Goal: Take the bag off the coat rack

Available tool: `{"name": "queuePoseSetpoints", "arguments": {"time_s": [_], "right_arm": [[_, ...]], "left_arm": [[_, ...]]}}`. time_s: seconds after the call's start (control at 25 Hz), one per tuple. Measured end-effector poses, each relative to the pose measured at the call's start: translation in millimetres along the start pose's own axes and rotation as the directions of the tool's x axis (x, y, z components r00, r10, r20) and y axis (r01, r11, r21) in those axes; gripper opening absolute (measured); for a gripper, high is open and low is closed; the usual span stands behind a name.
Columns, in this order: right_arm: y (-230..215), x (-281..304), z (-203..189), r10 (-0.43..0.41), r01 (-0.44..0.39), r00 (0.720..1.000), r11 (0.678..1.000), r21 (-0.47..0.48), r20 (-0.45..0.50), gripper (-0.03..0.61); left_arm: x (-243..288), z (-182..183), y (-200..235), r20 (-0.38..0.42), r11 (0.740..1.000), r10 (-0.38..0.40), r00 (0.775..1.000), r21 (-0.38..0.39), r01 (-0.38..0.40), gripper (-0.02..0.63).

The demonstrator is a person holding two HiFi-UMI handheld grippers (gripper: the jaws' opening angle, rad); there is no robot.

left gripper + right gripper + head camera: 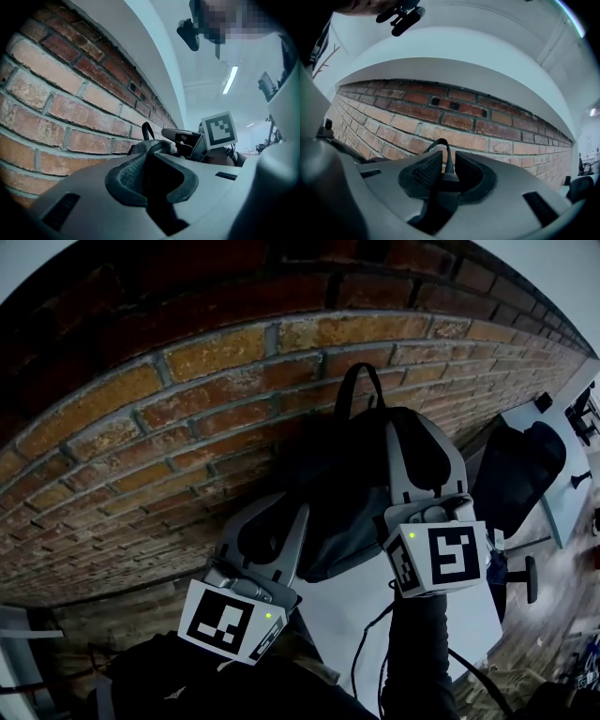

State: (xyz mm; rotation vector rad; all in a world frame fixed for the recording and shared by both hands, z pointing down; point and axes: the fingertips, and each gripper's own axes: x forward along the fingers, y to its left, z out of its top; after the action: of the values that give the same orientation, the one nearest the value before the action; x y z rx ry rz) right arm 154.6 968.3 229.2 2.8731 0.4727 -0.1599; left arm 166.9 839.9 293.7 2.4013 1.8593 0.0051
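The bag [347, 512] hangs flat against the brick wall [141, 427], its carry loop [359, 381] standing upright at the top. No view shows the hook or the coat rack itself, so you cannot see what the loop hangs on.

Your right gripper [447, 164] is the nearer one to that loop. Its jaws stand apart with the thin strap running up between them, a gap showing on each side, so nothing is pinched there. The strap's long axis rises straight ahead of the jaws towards the wall.

Your left gripper [150, 173] sits lower, at the bag's left flank. Its jaws are drawn narrow and look closed on a dark fold of the bag's fabric, which steadies the body.

The coming move probably turns on the right side: the jaws are lined up across the strap, so closing there and lifting up and away from the wall should free it. Watch that the left grip does not drag the body down against that lift.
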Motion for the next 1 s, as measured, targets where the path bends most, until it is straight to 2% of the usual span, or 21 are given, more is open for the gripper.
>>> {"name": "queuePoseSetpoints", "arguments": {"time_s": [0.24, 0.6, 0.8, 1.0], "right_arm": [[0.6, -13.4, -13.6, -0.033, 0.033, 0.998, 0.999, 0.001, -0.051, 0.074], [8.4, -26.3, -9.3, -0.058, 0.058, 0.998, 0.998, -0.014, -0.014, 0.073], [10.3, -30.9, -11.1, -0.078, 0.079, 0.997, 0.997, 0.005, -0.017, 0.072], [12.7, -44.8, -1.4, -0.068, 0.068, 0.998, 0.997, -0.019, 0.016, 0.072]], "left_arm": [[-6.8, 3.1, -6.8, -0.004, 1.000, -0.018, 1.000, -0.004, 0.018, 0.072], [-39.7, 21.9, -25.5, 0.047, 1.000, -0.026, 0.999, 0.008, 0.025, 0.080], [-45.3, 5.7, -43.3, 0.007, 0.996, -0.081, 0.997, -0.028, 0.081, 0.080], [-46.7, 3.7, -63.2, 0.007, 0.991, -0.123, 0.992, -0.052, 0.124, 0.080]]}}
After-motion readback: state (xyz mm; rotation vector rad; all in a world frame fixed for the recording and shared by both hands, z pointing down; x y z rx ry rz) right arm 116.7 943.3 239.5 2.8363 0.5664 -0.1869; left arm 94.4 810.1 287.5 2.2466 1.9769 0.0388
